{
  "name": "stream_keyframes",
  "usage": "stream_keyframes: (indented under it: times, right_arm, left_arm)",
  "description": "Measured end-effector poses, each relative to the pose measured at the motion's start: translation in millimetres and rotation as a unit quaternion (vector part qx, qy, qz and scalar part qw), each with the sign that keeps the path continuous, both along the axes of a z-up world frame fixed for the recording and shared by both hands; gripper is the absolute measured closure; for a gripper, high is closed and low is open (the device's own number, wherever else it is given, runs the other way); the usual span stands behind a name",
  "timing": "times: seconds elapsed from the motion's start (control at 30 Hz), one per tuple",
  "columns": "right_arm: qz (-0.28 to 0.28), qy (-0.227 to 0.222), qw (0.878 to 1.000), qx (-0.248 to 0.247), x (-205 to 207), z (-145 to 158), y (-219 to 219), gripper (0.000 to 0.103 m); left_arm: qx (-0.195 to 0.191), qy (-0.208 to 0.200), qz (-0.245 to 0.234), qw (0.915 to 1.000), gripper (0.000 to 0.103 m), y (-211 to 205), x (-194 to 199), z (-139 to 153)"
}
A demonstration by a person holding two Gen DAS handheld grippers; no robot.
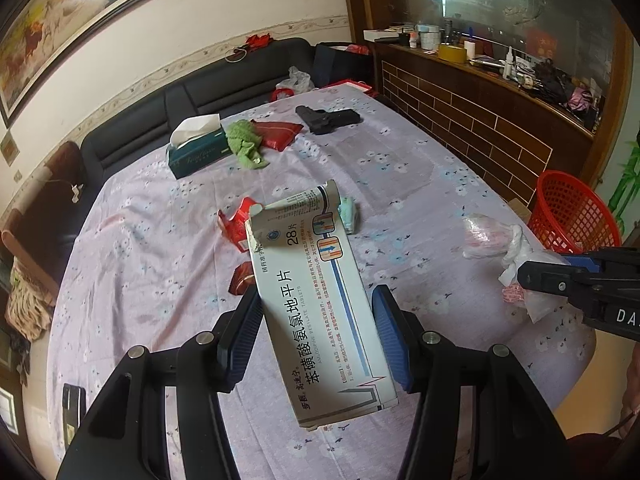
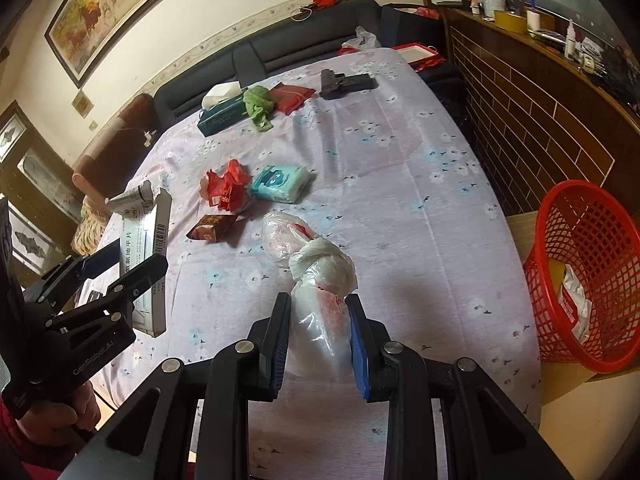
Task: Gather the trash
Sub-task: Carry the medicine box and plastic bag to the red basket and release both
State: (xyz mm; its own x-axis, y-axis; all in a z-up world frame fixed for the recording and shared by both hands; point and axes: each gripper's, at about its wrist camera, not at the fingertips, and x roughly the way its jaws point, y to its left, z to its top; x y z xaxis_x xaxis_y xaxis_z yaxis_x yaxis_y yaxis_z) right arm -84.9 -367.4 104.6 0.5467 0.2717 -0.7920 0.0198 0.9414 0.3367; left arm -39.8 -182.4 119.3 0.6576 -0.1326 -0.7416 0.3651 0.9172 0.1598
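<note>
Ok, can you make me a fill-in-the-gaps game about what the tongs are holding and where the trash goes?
The left tongs hold a white medicine ____.
The right tongs squeeze a knotted plastic ____.
The basket beside the table is the colour ____.
The tissue box has a ____ cloth beside it.

Missing words: box, bag, red, green

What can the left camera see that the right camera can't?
Only the left wrist view shows the printed front of the medicine box in the left gripper. Only the right wrist view shows trash inside the red basket and the whole blue tissue pack. Both show the knotted plastic bag in the right gripper, the green tissue box and red wrappers.
</note>
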Motion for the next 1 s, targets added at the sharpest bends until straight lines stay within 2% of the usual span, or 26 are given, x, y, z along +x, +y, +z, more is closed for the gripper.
stream_keyframes:
  times: [1.0]
  right_arm:
    - [-0.066, 0.006, 0.998, 0.017, -41.2, -4.0, -57.3, 0.074]
  left_arm:
    - [0.012, 0.013, -0.066, 0.9977, 0.048, -65.4, -12.9, -9.4]
